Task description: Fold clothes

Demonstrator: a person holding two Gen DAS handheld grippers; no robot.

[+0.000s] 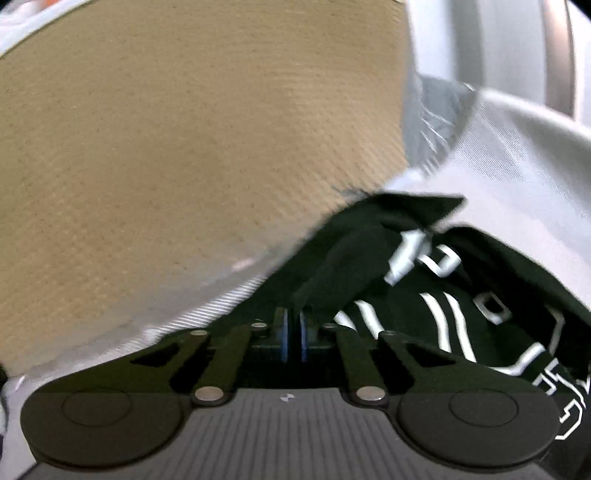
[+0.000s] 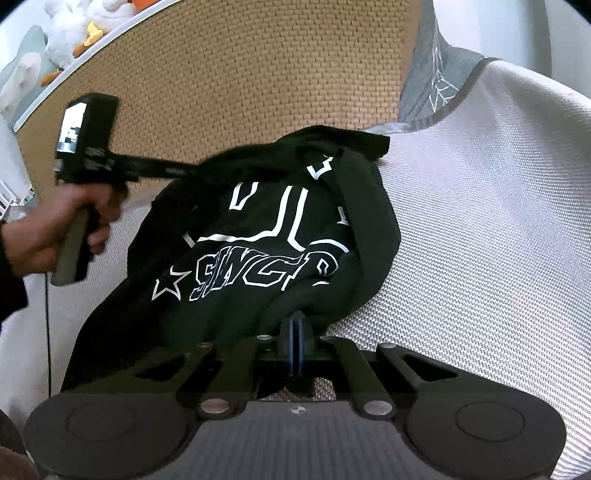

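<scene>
A black garment with white outlined lettering and a star (image 2: 258, 258) is bunched and lifted over a pale woven cover. My right gripper (image 2: 295, 325) is shut on its near edge. My left gripper (image 1: 294, 317) is shut on another edge of the same black garment (image 1: 424, 295). In the right wrist view the left gripper's fingertips (image 2: 221, 171) are buried in the garment's upper left part, and a bare hand holds its handle at the left.
A tan woven mat (image 2: 240, 74) covers the surface behind, with a white rim. A pale grey woven cover (image 2: 480, 221) lies to the right. A grey patterned cloth (image 2: 436, 85) lies at the back. White plush toys (image 2: 70, 33) sit far left.
</scene>
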